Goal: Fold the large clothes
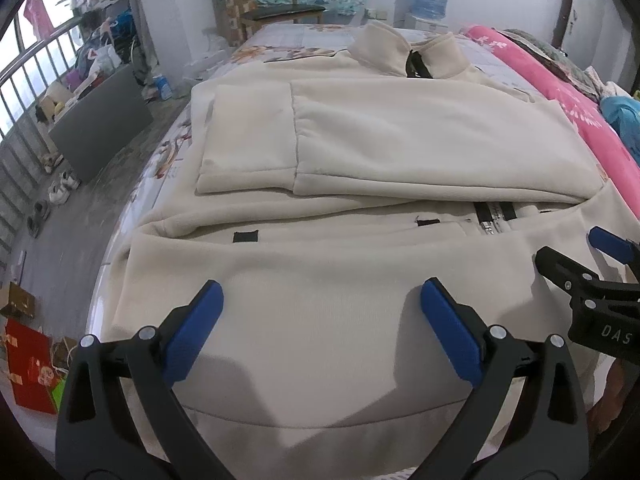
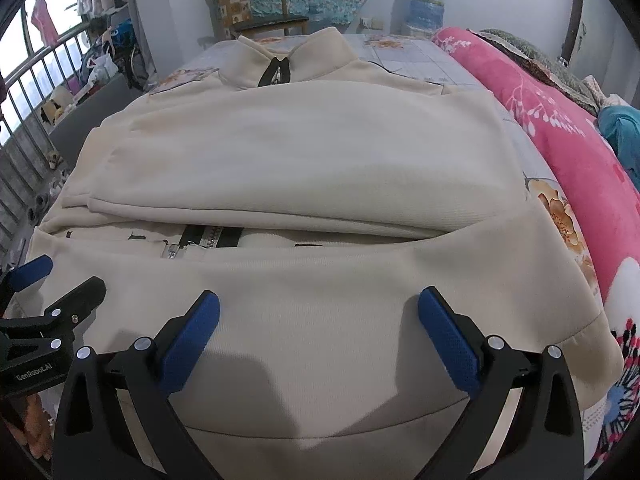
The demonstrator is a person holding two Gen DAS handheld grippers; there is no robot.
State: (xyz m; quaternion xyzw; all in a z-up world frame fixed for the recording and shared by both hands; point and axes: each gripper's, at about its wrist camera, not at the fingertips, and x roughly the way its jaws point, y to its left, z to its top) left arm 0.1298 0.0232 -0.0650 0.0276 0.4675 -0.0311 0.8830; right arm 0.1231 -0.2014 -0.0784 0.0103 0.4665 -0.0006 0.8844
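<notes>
A cream zip-up jacket (image 1: 360, 136) (image 2: 304, 152) lies flat on the bed, collar at the far end, both sleeves folded across its chest. Its black zipper (image 1: 494, 220) (image 2: 200, 242) shows below the sleeves. My left gripper (image 1: 320, 300) hovers over the jacket's near hem, open, blue pads wide apart with nothing between them. My right gripper (image 2: 318, 312) stands open over the hem further right, also holding nothing. Each gripper shows at the edge of the other's view: the right gripper (image 1: 588, 256) and the left gripper (image 2: 60, 280).
The bed sheet (image 2: 408, 56) is floral. A pink blanket (image 2: 568, 148) runs along the bed's right side. A wooden chair (image 1: 280, 12) and a water jug (image 2: 428, 0) stand beyond the bed. Shoes (image 1: 60, 188), a grey board and boxes litter the floor at left by a railing.
</notes>
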